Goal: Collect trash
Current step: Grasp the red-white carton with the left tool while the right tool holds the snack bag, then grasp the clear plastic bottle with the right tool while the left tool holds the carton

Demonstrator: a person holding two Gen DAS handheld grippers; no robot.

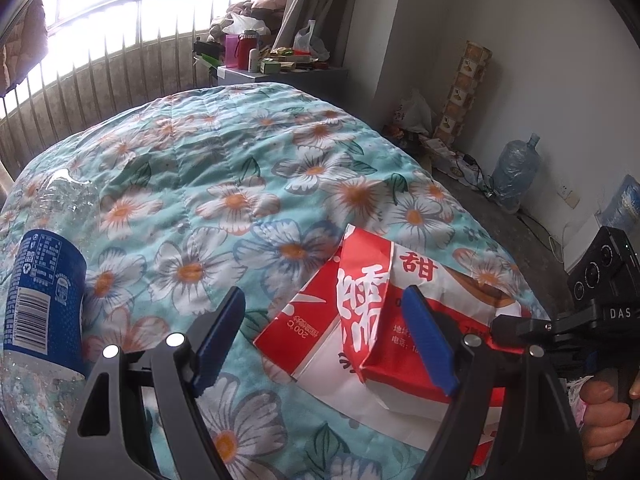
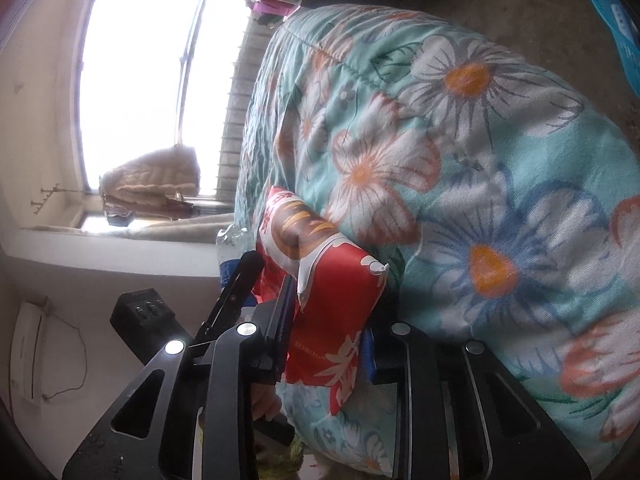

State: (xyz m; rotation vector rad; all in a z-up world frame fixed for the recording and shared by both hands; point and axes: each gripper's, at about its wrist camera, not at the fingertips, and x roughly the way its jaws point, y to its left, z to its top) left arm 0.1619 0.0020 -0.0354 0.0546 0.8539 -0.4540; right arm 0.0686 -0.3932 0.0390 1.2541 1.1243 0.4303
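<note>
Right gripper (image 2: 326,320) has closed on the red paper bag (image 1: 376,320) at the bed's (image 1: 240,168) near right; left gripper (image 1: 320,340) hovers open above; lift gently, avoid tearing

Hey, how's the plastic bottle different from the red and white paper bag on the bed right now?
The plastic bottle is clear with a blue label; the paper bag is red and white with printed characters. The bottle is rounded and crumpled; the bag is flat and creased. The bottle lies free, left of the open left tool; the bag is pinched by the right tool. Both rest on the floral quilt.
</note>
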